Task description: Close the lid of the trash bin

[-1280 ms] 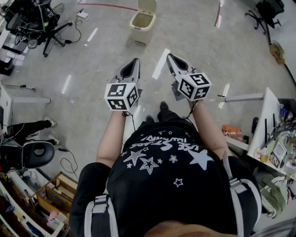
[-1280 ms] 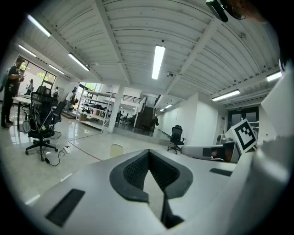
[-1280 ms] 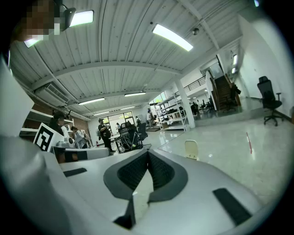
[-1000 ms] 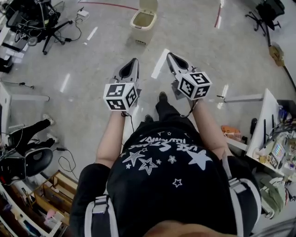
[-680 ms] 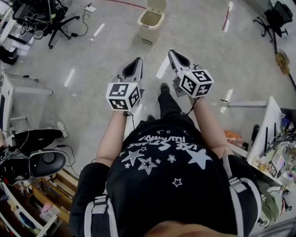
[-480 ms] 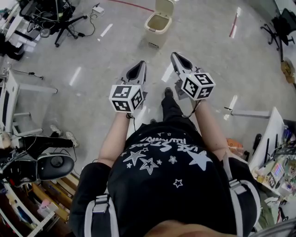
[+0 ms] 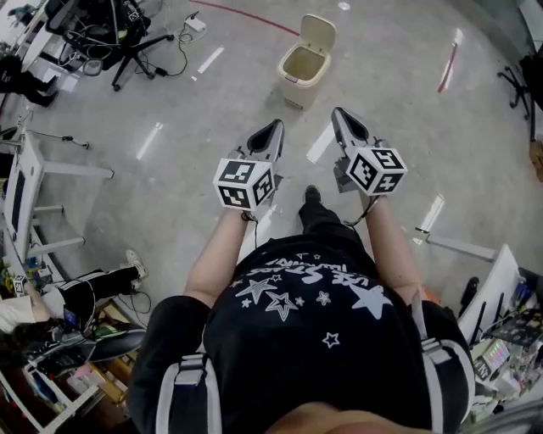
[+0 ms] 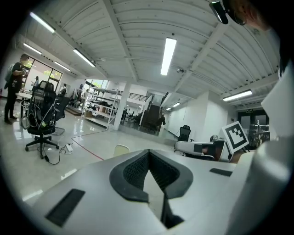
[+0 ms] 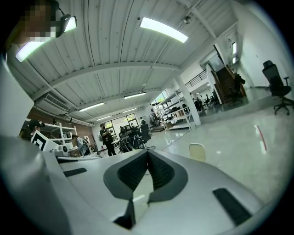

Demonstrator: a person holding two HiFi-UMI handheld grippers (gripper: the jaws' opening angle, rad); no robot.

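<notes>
The beige trash bin stands on the grey floor ahead of me, its lid tipped up and open at the far side, the inside showing. Both grippers are held out at waist height, short of the bin and well above the floor. My left gripper is shut with nothing in it. My right gripper is shut too, also holding nothing. The upright lid peeks over the left gripper in its own view. In the right gripper view the lid shows just right of the right gripper.
An office chair with a tangle of cables stands at the far left. White table legs run along the left. A red floor line passes behind the bin. A cluttered desk is at the right, and a person's legs at lower left.
The bin has drawn nearer and shifted right in the head view as I walk toward it. Both grippers stay shut and level in front of me.
</notes>
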